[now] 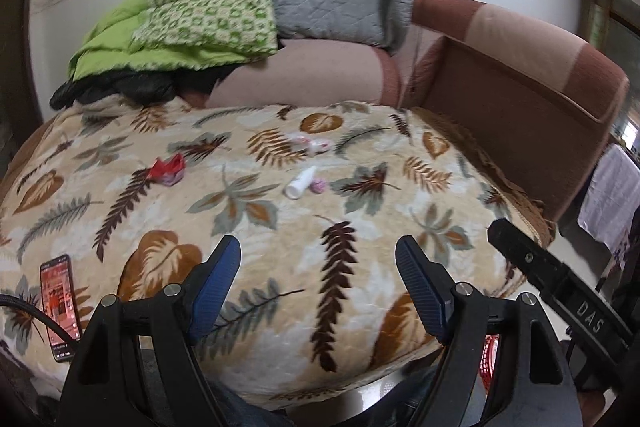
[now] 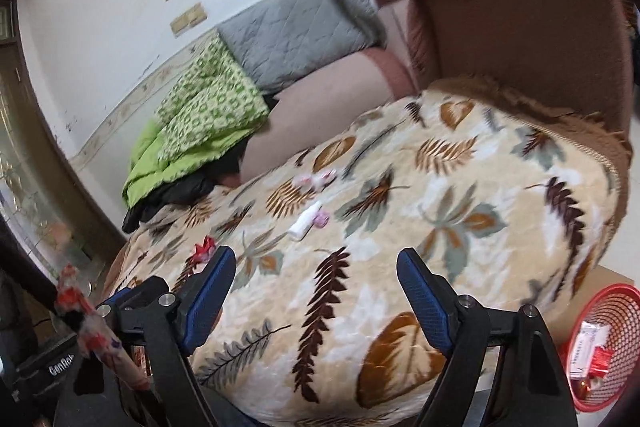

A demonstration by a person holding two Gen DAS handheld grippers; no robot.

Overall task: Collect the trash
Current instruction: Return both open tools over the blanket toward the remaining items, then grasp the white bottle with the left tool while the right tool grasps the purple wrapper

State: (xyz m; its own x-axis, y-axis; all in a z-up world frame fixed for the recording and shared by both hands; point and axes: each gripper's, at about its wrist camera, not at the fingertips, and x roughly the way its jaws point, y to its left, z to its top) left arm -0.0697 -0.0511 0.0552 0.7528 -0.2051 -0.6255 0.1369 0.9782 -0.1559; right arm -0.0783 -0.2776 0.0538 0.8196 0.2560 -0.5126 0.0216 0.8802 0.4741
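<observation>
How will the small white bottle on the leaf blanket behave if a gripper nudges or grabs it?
The white bottle lies on its side, so a sideways nudge would probably roll it, though the plush blanket should damp that. It looks like small, smooth plastic, likely light and a bit slippery between the pads. The pink scrap right beside it may get dragged along.

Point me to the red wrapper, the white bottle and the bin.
red wrapper [image 1: 168, 169], left wrist view, middle of the crumple.
white bottle [image 1: 301, 183], left wrist view, mid-body.
bin [image 2: 616, 297], right wrist view, red mesh wall near the rim.
</observation>
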